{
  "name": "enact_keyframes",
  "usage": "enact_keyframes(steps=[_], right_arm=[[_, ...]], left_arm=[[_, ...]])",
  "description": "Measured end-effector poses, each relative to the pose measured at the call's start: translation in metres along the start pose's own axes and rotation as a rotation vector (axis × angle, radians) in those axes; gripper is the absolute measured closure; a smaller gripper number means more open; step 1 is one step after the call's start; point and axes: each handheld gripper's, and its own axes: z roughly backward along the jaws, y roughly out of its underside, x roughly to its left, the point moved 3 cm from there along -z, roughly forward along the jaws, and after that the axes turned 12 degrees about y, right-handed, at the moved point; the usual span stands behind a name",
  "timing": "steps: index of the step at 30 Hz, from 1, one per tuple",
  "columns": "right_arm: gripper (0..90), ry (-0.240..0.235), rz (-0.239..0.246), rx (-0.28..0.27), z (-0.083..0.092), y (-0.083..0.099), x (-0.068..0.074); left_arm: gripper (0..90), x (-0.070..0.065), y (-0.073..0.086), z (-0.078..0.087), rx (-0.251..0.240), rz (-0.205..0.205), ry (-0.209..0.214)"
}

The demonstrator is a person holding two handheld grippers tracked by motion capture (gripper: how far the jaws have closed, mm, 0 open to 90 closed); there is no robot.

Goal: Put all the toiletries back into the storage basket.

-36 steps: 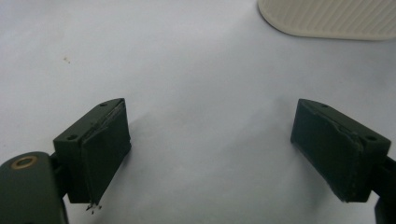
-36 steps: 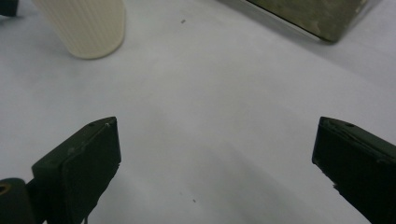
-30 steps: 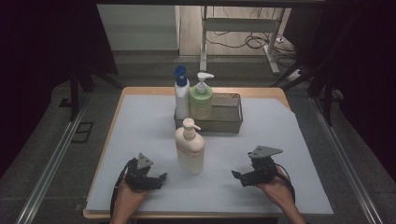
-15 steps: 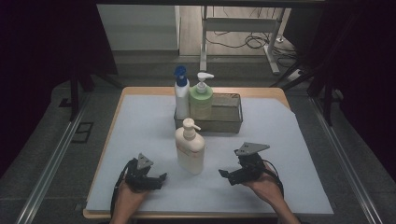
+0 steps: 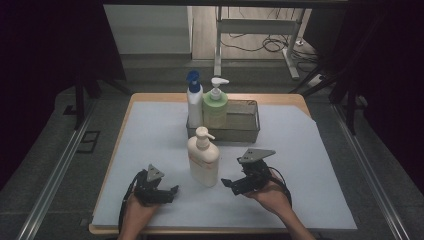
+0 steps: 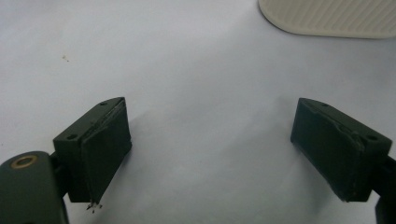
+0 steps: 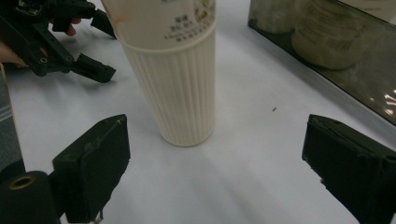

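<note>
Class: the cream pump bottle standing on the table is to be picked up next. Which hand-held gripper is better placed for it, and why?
Probably the right hand-held gripper: its open jaws face the cream pump bottle, which stands close ahead. The left hand-held gripper faces bare sheet, the bottle off to one side.

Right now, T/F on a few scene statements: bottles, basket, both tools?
1. The cream pump bottle stands upright on the sheet, outside the wire basket. True.
2. The right tool grips the cream bottle. False: its jaws are apart, short of the bottle.
3. Two bottles stand in the basket. True: the blue-capped bottle and the green bottle.
4. The left tool holds something. False: open, nothing between the jaws.
</note>
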Motion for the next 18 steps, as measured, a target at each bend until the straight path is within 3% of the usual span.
enact_keyframes(steps=[18], right_arm=[[13.8,0.000,0.019,-0.020,-0.018,-0.036,0.023]], left_arm=[[11.8,0.000,0.000,0.000,-0.003,0.002,0.000]])
